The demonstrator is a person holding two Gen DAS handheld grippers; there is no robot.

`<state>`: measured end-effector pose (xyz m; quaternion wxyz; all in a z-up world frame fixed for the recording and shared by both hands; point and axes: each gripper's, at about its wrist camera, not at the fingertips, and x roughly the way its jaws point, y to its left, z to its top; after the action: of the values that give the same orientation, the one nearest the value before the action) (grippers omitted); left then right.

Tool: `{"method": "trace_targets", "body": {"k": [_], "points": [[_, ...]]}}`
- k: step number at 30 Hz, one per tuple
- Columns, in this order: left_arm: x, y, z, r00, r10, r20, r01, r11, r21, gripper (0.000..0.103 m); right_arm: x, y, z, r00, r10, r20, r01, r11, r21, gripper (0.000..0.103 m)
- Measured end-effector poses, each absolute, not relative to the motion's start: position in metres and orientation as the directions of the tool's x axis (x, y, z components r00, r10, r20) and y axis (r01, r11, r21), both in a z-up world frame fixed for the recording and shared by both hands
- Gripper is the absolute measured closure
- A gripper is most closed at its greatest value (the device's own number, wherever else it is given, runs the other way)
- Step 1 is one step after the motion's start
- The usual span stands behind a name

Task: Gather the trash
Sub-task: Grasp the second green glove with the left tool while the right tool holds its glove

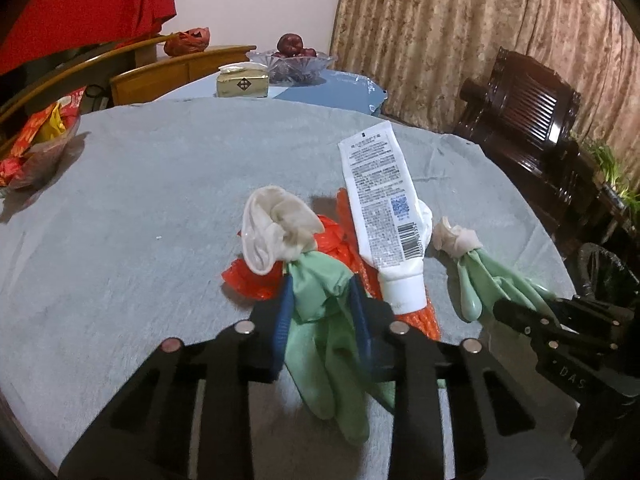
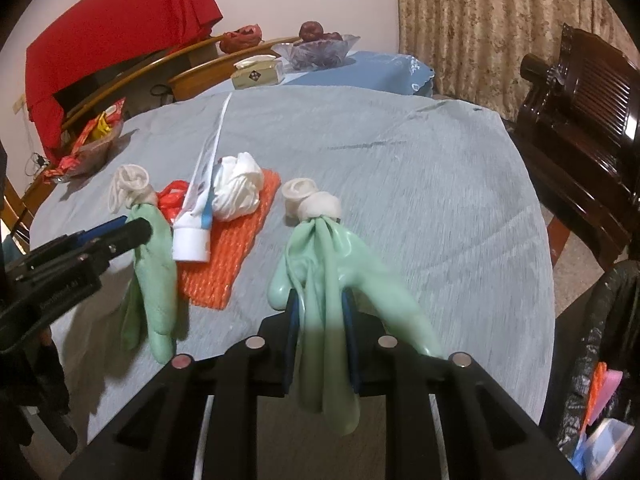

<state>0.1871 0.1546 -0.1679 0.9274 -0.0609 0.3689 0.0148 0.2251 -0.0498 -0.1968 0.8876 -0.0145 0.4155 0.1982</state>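
My left gripper (image 1: 320, 300) is shut on a green rubber glove (image 1: 316, 284) with a rolled white cuff, held over the grey tablecloth (image 1: 140, 200). My right gripper (image 2: 320, 312) is shut on a second green glove (image 2: 320, 256); that glove also shows in the left wrist view (image 1: 480, 276). A white squeeze tube (image 1: 384, 208) lies on an orange foam net (image 2: 228, 252) beside a crumpled white bag (image 2: 236, 188) and red plastic (image 1: 248, 280). The left gripper and its glove (image 2: 154, 252) show at the left of the right wrist view.
A black-lined trash bin (image 2: 600, 360) holding some rubbish stands right of the table. A bowl of snack wrappers (image 1: 36, 152) sits at the table's left edge. A tissue box (image 1: 242, 82) and glass fruit bowl (image 1: 292, 62) stand behind. A dark wooden chair (image 1: 524, 120) is at right.
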Motion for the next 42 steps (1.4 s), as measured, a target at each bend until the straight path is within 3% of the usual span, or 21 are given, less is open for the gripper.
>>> {"method": "trace_targets", "body": {"k": [3,5,7,9,12,15,17,20,25,34,36,42], "points": [[0.18,0.154,-0.165,0.735,-0.019,-0.678,-0.067,0.993,-0.101,0.082,0.223,-0.05,-0.195,0.582,0.341,-0.738,-0.364,0.921,0.139,0.072],[0.175,0.156,-0.16,0.742,-0.027,-0.67,-0.064,0.992,-0.111,0.083,0.222,-0.051,-0.192,0.595,0.339,-0.729,-0.366,0.922,0.129,0.06],[0.167,0.157,-0.154,0.748,-0.045,-0.663,-0.05,0.991,-0.123,0.084,0.224,-0.05,-0.188,0.608,0.332,-0.721,-0.368,0.923,0.115,0.039],[0.162,0.157,-0.149,0.751,-0.056,-0.658,-0.037,0.991,-0.126,0.084,0.226,-0.046,-0.186,0.621,0.32,-0.716,-0.374,0.923,0.089,0.029],[0.158,0.154,-0.147,0.754,-0.063,-0.654,-0.019,0.993,-0.117,0.084,0.232,-0.039,-0.186,0.628,0.307,-0.715,-0.386,0.921,0.056,0.022],[0.16,0.152,-0.15,0.749,-0.064,-0.66,-0.011,0.994,-0.109,0.084,0.241,-0.035,-0.192,0.608,0.303,-0.734,-0.391,0.919,0.055,0.022],[0.162,0.152,-0.152,0.746,-0.068,-0.663,-0.013,0.993,-0.115,0.084,0.244,-0.033,-0.198,0.591,0.3,-0.749,-0.394,0.917,0.057,0.026],[0.164,0.15,-0.153,0.746,-0.067,-0.663,-0.008,0.994,-0.109,0.084,0.243,-0.036,-0.204,0.566,0.295,-0.77,-0.387,0.92,0.068,0.041],[0.161,0.146,-0.148,0.751,-0.072,-0.656,0.001,0.994,-0.108,0.084,0.238,-0.047,-0.198,0.558,0.332,-0.761,-0.385,0.916,0.118,0.073],[0.151,0.13,-0.125,0.775,-0.098,-0.624,0.041,0.994,-0.104,0.084,0.214,-0.068,-0.158,0.614,0.383,-0.69,-0.372,0.912,0.175,0.084],[0.149,0.124,-0.12,0.781,-0.107,-0.615,0.056,0.993,-0.1,0.084,0.209,-0.071,-0.148,0.633,0.384,-0.672,-0.378,0.911,0.165,0.103],[0.144,0.106,-0.115,0.774,-0.124,-0.621,0.085,0.992,-0.092,0.084,0.201,-0.073,-0.142,0.623,0.369,-0.69,-0.392,0.91,0.132,0.1]]}}
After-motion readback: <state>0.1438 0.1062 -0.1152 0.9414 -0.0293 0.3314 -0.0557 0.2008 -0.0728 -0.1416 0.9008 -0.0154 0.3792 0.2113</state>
